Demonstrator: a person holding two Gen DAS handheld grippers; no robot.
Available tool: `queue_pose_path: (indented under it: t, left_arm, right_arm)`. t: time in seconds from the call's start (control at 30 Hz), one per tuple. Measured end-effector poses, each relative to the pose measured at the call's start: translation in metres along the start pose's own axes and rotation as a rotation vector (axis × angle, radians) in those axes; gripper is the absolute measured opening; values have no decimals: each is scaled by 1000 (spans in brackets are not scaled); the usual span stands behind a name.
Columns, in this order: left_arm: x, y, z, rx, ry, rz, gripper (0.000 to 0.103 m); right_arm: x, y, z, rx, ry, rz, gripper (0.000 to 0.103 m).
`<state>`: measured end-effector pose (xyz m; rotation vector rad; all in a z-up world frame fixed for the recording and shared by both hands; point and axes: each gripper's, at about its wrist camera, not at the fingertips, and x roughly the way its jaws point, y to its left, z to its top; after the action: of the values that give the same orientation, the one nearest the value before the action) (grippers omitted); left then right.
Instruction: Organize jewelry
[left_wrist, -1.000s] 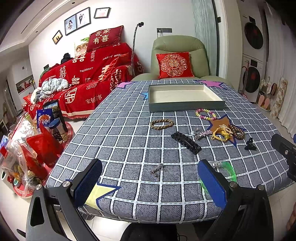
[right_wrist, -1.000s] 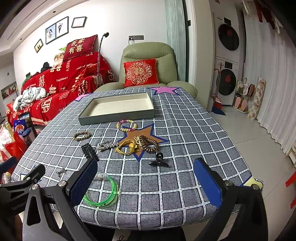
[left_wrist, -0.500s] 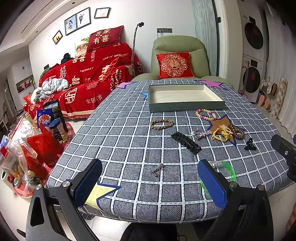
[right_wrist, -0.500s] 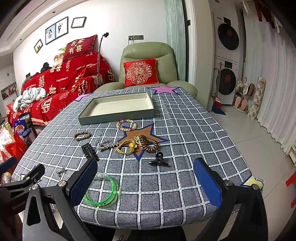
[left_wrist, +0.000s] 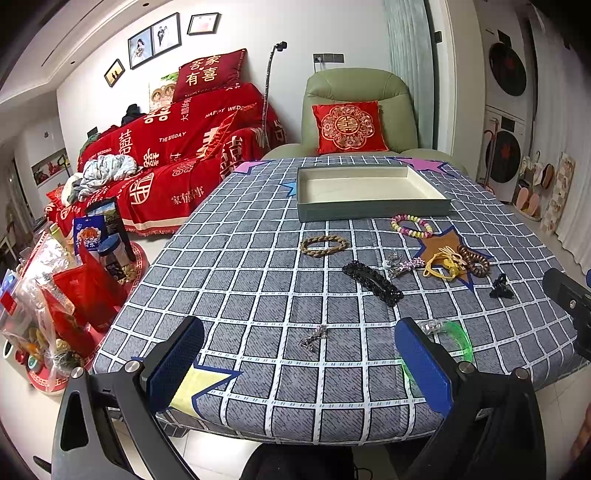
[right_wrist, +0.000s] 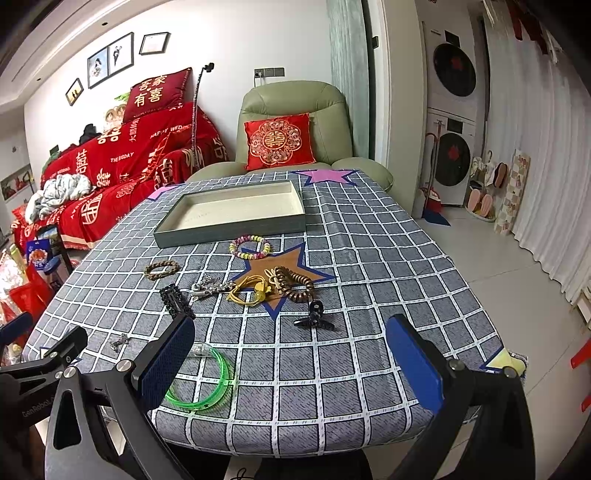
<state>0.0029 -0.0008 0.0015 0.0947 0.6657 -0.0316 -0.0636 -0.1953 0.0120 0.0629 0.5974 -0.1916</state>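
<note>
Both grippers, left (left_wrist: 299, 363) and right (right_wrist: 291, 360), are hovering spread wide and empty at the bottom of each frame. The tray (left_wrist: 373, 208) is sitting empty at upper centre, jewelry scattered below it. The green bangle (right_wrist: 207, 384), lying near the table's front edge, could likely be getting nudged off.

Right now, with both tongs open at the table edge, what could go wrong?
The green bangle lies near the table's front edge, so a clumsy nudge might knock it off. The yellow cord touches the brown coil; lifting one may drag the other. The small charm looks hard to pinch.
</note>
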Motion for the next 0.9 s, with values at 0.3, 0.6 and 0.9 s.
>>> queue_pose_path:
  t: [0.3, 0.6, 0.9]
  left_arm:
    - [9, 3, 1, 0, 20, -5, 103]
    - [42, 19, 9, -49, 112, -42, 103]
    - [89, 25, 38, -50, 187, -98, 103]
  right_arm:
    - [4, 0, 1, 18, 25, -5, 103]
    - [28, -18, 2, 58, 103, -9, 103]
    - [72, -51, 13, 115, 216, -12, 103]
